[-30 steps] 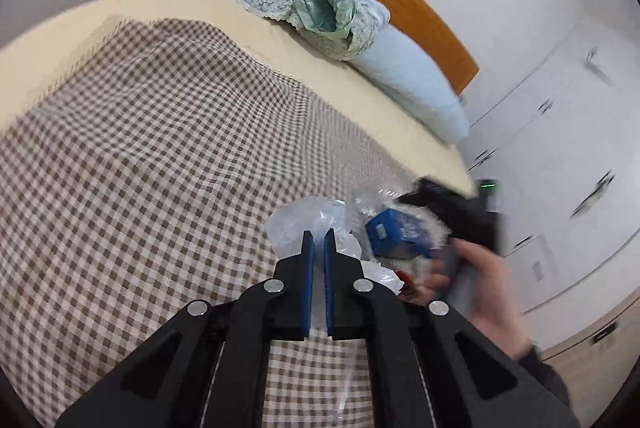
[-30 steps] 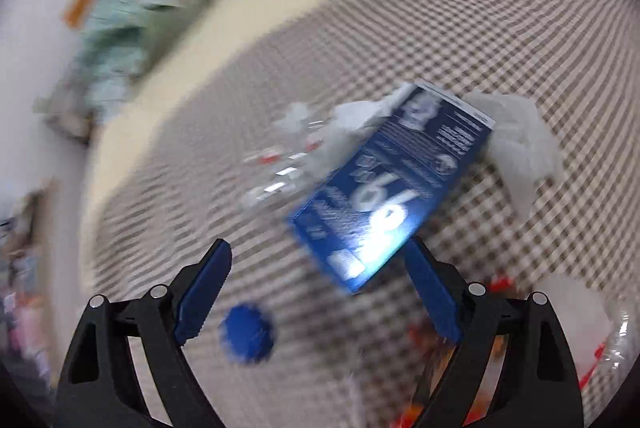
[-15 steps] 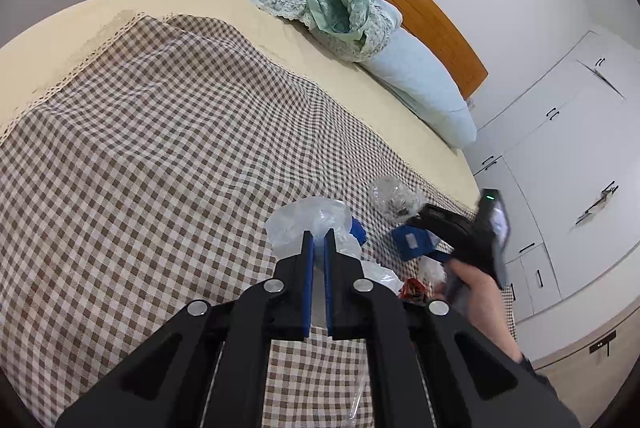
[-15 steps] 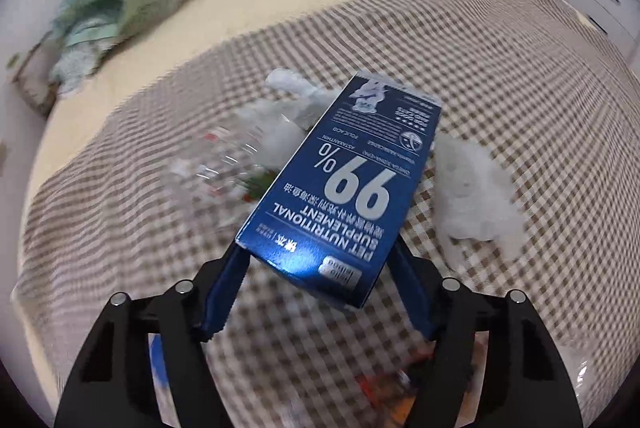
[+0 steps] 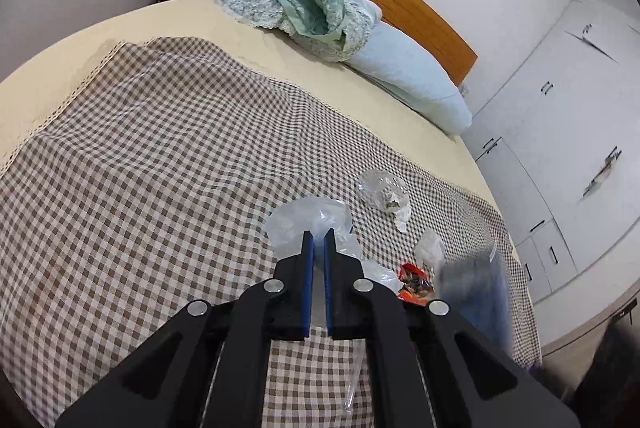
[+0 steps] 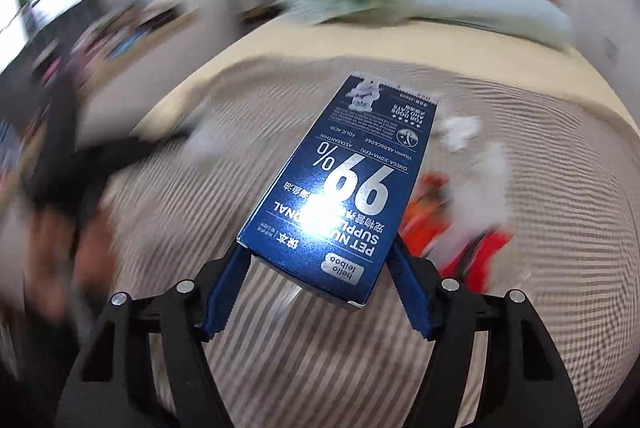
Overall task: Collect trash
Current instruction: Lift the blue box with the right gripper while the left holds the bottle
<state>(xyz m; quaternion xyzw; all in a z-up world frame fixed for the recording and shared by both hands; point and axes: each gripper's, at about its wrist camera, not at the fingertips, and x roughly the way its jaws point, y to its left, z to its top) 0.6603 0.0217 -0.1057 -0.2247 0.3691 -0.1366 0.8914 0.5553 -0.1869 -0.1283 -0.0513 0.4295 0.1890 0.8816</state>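
Bedroom light falls on a bed point(image 5: 248, 40) spread with a brown-and-white checked cloth point(image 5: 140, 164), where the litter lies.

The left claw point(image 5: 316, 234) is pressed together on the edge of a crumpled clear plastic bag point(image 5: 308, 216), which looks like the collecting bag. The right claw point(image 6: 316, 260) pinches the lower end of a glossy dark-blue cardboard supplement box point(image 6: 352, 168) and holds it clear of the bed; in the left view that box is only a blue smear at the right edge.

By my reading the box is picked up but not yet in the bag, so the task is partway through. Left on the cloth are a clear crinkled wrapper point(image 5: 380, 188), a white crumpled tissue point(image 5: 428, 248) and an orange-red snack packet point(image 5: 416, 282) just beside the bag.

The right view is heavily blurred, so the things behind the box show only as white and orange streaks. The bag's mouth and contents are hidden behind the left claw.
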